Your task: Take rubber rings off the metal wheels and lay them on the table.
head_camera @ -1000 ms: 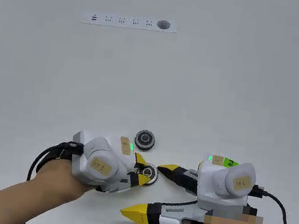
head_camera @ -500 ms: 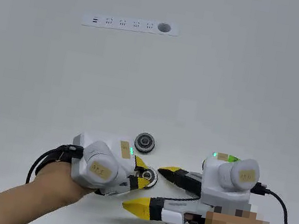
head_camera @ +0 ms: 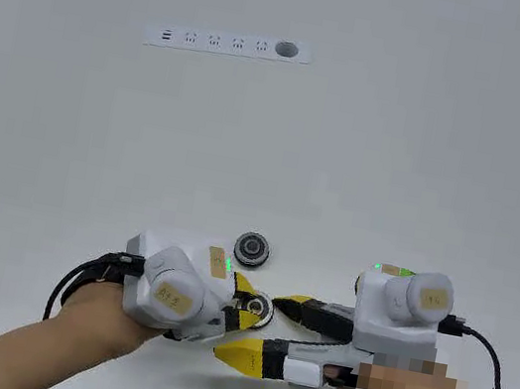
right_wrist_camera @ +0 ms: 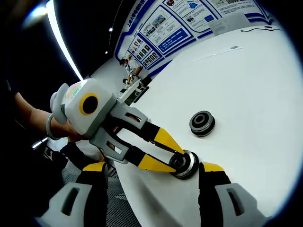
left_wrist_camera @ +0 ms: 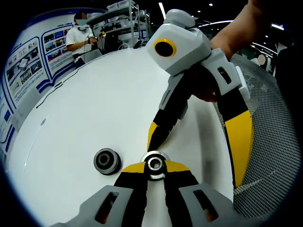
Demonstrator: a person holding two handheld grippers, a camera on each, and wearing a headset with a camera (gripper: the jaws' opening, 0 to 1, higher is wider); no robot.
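**Left gripper pinning one wheel while the right lines up on its ring**

The left gripper [left_wrist_camera: 155, 166] is clenching its fingers on a metal wheel [head_camera: 256, 306], which is sitting close to the near edge of the table [head_camera: 365, 173], right in front of the person. The fingers are pinching the wheel from two sides, apparently so that it is not rolling or sliding while the other tool is working on it.

The right gripper [head_camera: 257, 327] is facing it from the opposite side with its fingers spread wide and grasping nothing. One fingertip is lying just beside the wheel's rim, and the other is hanging well clear, nearer the table's near edge. That wide spread is probably leaving room to catch the dark rubber ring [right_wrist_camera: 194, 165], which is looking as though it is still seated on the wheel. Whether the wheel is resting on the table or being held just off it is hard to tell.

A second wheel [head_camera: 252, 248] is lying flat a little farther in from the near edge, apart from both grippers and likely waiting its turn. A power strip [head_camera: 228, 43] is lying toward the far edge, well apart from the work.
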